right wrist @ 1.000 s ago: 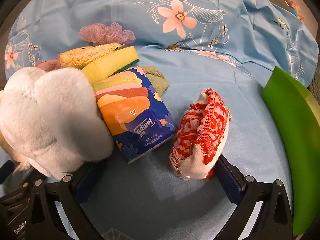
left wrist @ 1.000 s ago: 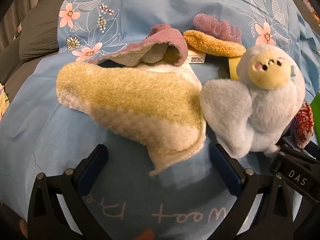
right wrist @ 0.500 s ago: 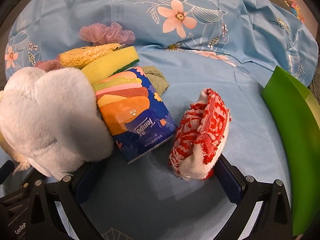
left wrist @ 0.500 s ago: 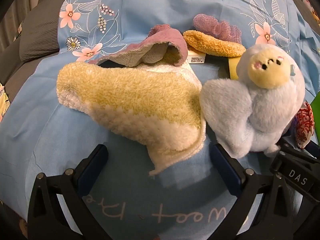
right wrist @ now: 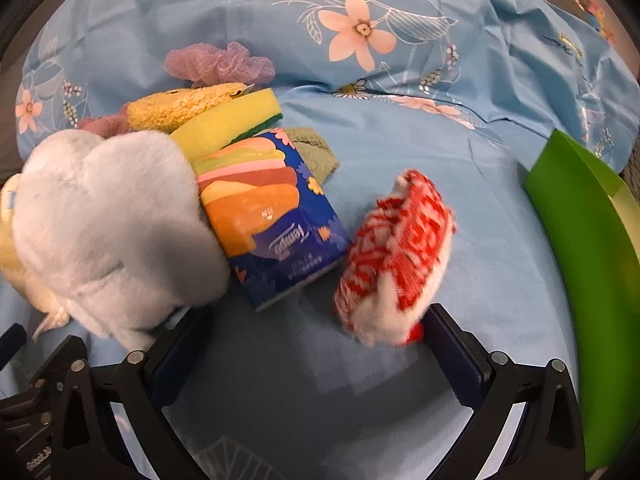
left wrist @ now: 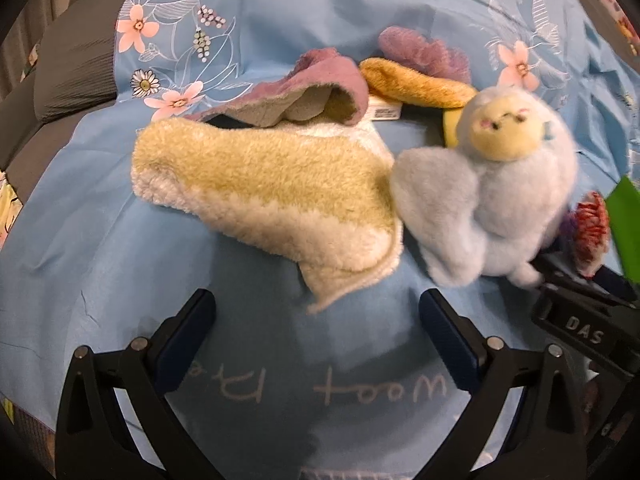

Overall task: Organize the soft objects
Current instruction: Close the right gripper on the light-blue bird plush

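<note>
Both tools gape with nothing held: left tool (left wrist: pixel 316 312) just before the yellow towel (left wrist: pixel 264 196) corner; right tool (right wrist: pixel 316 332) beside the red-white cloth (right wrist: pixel 396 260), bare sheet (right wrist: pixel 460 168) beyond

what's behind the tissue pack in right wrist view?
Behind the tissue pack: a yellow sponge with a green underside, leaning on its top edge, and a green cloth poking out to the right. Most of the cloth is hidden by the pack.

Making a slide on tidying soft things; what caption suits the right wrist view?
Open right claw over a blue bedsheet, between a tissue pack and a red-and-white cloth.
</note>
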{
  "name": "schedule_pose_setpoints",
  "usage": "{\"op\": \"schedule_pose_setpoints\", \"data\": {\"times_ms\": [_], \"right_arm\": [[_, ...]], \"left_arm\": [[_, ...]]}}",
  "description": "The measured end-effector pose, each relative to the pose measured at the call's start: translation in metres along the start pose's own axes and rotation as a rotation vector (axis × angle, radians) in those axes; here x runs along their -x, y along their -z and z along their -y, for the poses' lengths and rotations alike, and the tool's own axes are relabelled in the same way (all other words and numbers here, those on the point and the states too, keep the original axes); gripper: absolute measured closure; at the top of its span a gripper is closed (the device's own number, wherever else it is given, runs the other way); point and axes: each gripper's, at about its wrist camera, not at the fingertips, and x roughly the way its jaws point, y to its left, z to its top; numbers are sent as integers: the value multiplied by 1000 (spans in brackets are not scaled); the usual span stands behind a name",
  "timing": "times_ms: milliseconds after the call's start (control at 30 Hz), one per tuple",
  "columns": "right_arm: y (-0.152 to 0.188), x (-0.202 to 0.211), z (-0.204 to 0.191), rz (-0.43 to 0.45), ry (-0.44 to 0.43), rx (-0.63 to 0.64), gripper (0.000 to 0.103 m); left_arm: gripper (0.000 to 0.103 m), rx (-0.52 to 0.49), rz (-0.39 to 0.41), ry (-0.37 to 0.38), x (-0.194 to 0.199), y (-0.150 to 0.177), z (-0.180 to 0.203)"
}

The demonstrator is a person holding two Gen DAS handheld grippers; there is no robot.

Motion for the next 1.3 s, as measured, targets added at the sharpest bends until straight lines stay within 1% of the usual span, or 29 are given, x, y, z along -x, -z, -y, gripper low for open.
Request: {"op": "schedule_pose_setpoints", "data": {"times_ms": [67,133,233,267,333,400,433,533,567,600,633,667,700,767,800,833,867,900,967,1033,1100,1233,1300], "right_arm": [[2,10,0,8,-12,18,0],[3,24,-3,39,-16,34,0],[3,49,1,76,-83,12,0],[2,57,5,87,-117,-4,1],[-5,71,12,109,-183,-37,7],[-12,83,17,121,-271,-52,10],[-17,86,19,121,-319,-59,12],[-37,85,18,85,-471,-65,14],[-42,83,16,75,-496,-57,14],[-50,77,11,60,-524,-45,14],[-53,75,9,55,-538,-43,14],[-59,67,5,37,-559,-43,14],[-64,59,2,19,-575,-42,14],[-72,41,-3,-28,-613,-38,14],[-74,31,-7,-59,-622,-33,14],[-74,25,-10,-81,-629,-20,14],[-74,16,-13,-102,-635,3,14],[-74,11,-15,-102,-657,4,15],[-72,1,-14,-123,-736,-22,21],[-71,-8,-13,-165,-795,-66,32],[-69,-10,-10,-179,-841,-98,36],[-68,2,-8,-142,-835,-97,38],[-69,16,-3,-101,-836,-101,38]], "left_arm": [[3,4,33,23,13,-1,-1],[3,-2,75,56,28,-1,-1],[3,-8,126,127,47,-3,-1],[3,-6,134,146,50,-5,-2],[3,5,152,206,56,-9,-2],[3,7,151,282,59,-13,1],[3,5,147,305,59,-15,4],[8,-3,132,365,57,-22,13],[8,-6,126,382,54,-27,18],[11,-7,120,389,51,-31,22],[16,-8,114,392,49,-31,22],[20,-8,102,393,45,-33,24],[26,2,88,400,39,-36,25],[33,19,71,417,32,-41,24],[41,24,69,428,28,-43,25],[46,25,71,441,25,-46,25],[47,25,69,454,22,-48,26],[46,26,65,452,19,-49,26],[48,26,57,457,14,-51,26],[51,36,54,466,10,-53,24],[52,59,64,479,10,-53,21],[53,24,93,463,21,-50,26],[53,34,106,477,32,-54,27]]}}
